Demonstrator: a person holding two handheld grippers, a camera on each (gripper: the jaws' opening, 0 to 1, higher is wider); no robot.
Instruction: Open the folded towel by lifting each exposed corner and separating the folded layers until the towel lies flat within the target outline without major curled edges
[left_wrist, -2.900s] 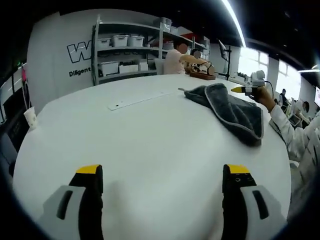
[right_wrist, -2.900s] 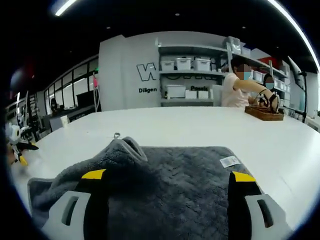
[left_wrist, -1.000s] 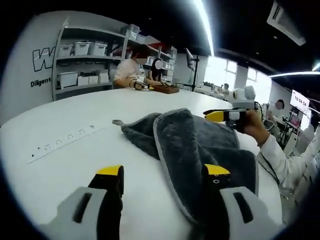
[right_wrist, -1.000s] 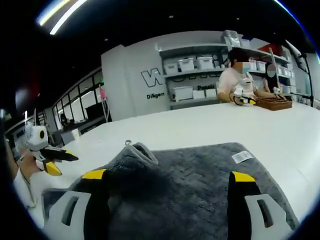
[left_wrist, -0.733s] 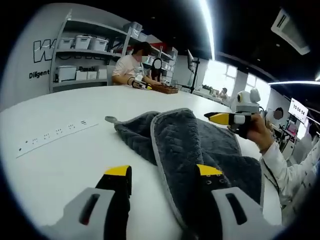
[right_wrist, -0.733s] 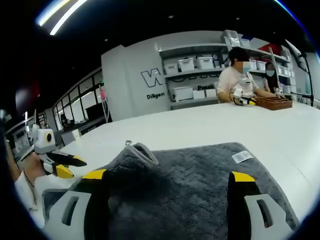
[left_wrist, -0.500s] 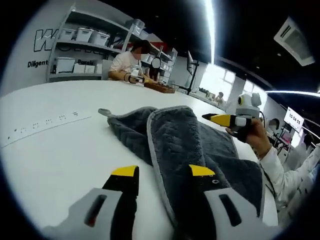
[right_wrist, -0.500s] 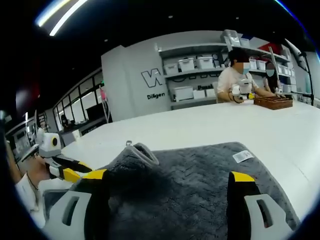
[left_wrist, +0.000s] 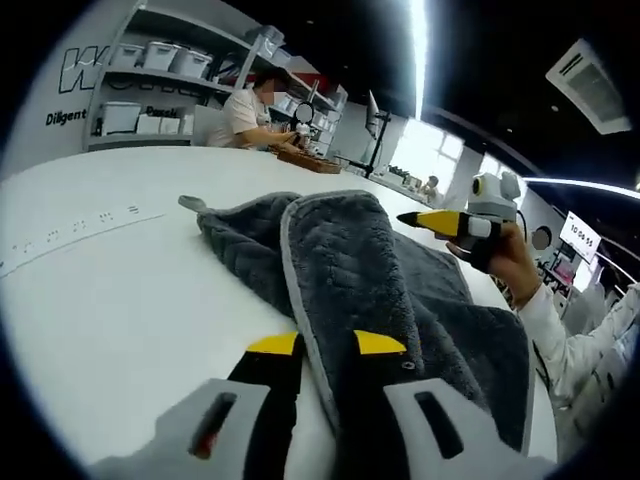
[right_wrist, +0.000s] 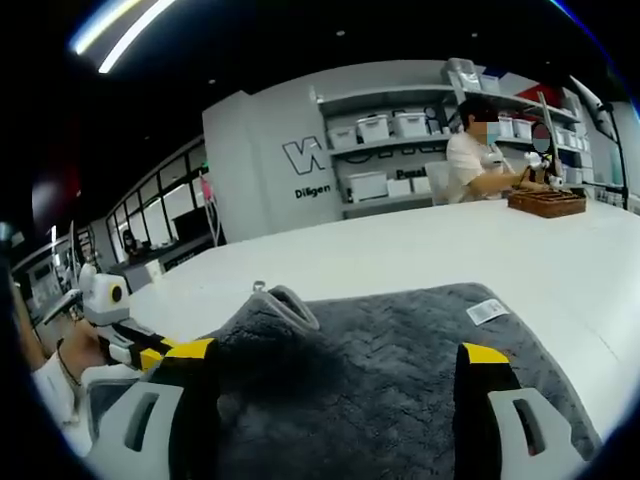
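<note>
I go across from my left to my right. My left gripper sits low at the near edge of the towel, its two yellow-tipped jaws drawn almost together with the pale piped hem of the upper fold running into the narrow gap between them. Whether they have truly bitten on that hem I cannot tell; they look nearly shut, with cloth at or between the tips. The towel itself is a dark grey plush cloth lying on the white table, folded over on itself so that a thick rounded fold stands proud along the side nearest me, with a small hanging loop at its far corner.

Further right, my right gripper hovers above the far side of the towel, held in my right hand. In its own view its jaws stand wide apart over the cloth, gripping nothing, with the white care label on the grey pile ahead of them.

I judge this cloth soft, limp and light, yet thick enough to drag and bunch. It will not slip much, but it will sag and curl if lifted by one point. The best hold is the piped hem at an exposed corner, taking only the top layer so the layers part.
</note>
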